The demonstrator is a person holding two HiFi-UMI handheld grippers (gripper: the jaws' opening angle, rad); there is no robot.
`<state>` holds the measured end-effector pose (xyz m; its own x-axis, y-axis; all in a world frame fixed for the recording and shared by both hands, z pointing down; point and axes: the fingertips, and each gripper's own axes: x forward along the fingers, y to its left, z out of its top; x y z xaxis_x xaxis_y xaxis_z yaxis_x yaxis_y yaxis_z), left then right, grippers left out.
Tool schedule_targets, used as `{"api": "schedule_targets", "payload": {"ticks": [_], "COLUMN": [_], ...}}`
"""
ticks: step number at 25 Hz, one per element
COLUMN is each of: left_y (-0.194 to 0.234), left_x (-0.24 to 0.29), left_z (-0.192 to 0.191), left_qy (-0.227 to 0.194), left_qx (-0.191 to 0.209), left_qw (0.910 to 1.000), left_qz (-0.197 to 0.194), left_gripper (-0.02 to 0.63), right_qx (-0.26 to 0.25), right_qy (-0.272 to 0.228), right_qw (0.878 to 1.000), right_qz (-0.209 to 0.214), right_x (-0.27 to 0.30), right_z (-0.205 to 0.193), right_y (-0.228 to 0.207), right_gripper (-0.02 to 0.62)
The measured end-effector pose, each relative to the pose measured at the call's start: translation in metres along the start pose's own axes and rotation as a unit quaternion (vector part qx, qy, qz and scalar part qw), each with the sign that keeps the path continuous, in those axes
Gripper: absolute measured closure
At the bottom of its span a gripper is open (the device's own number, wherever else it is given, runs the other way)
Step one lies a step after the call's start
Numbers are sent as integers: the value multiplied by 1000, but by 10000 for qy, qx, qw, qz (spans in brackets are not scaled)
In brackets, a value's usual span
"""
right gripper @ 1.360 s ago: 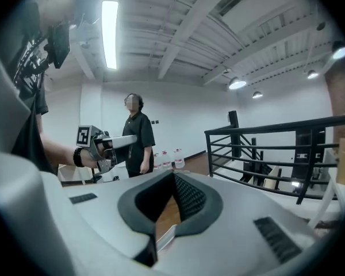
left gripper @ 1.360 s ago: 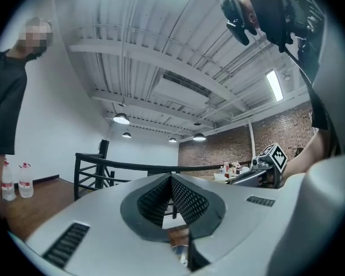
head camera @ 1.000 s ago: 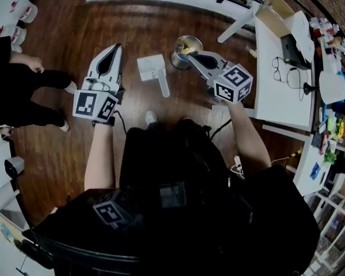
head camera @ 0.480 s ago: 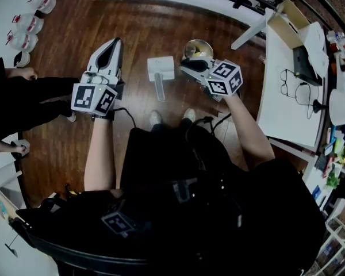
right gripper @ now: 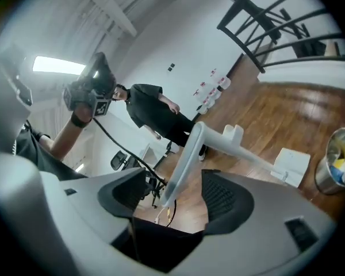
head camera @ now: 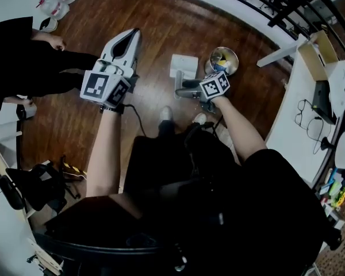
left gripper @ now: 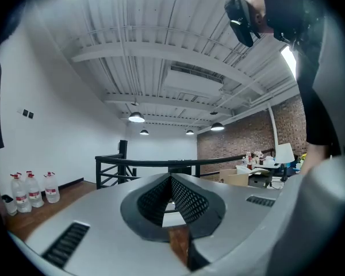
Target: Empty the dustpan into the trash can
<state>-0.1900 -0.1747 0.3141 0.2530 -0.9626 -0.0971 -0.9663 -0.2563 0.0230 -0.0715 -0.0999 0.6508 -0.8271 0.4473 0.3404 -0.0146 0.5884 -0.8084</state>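
Dustpan of white plastic (head camera: 184,66) lies on the wooden floor (head camera: 149,22) just beside the round metal trash can (head camera: 225,60). Its long handle (right gripper: 187,148) runs back toward me and up between the jaws of my right gripper (right gripper: 175,194), which have just been opening and stand wide, not pressing it. My left gripper (head camera: 131,36), closed on nothing, hangs well off to the left.

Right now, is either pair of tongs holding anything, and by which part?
Nothing is held. The right tongs have just been opening; the dustpan handle stands between their jaws, ungripped. The left tongs are shut and empty.
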Motion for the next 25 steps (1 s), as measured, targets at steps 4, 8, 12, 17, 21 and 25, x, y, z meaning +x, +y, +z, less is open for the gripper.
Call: {"api": "schedule_targets", "payload": {"ticks": [4,8,12,17,21,25], "left_y": [1,14,28,36,44,54], "left_x": [-14,-30,-41,-45,-51,-54], "left_z": [13,14,14,11,6,3], "left_qy": [-201,-37,-21,-20,31,47], "left_qx": [-65,-32,47,-22,-250,-347], "left_qw": [9997,9990,9980,9977,9971,9963], "left_qz": [130,441,628,671,721,785], "left_gripper": [603,603,603,603,603,603], "right_qx": [485,1161,1509,1794,1682,1651], "right_qy": [-210,-691,-869,-942,-885,-718], "right_qw": [9984,9879,9781,9752,9740,9775], "right_qz": [196,765,1137,892,1234,1099], "right_x": [22,38,46,46,51,47], "right_z": [8,30,46,49,59,69], "right_y": [-10,-9,0,-15,-4,-10], "right_gripper": [284,285,423,595,595,592]}}
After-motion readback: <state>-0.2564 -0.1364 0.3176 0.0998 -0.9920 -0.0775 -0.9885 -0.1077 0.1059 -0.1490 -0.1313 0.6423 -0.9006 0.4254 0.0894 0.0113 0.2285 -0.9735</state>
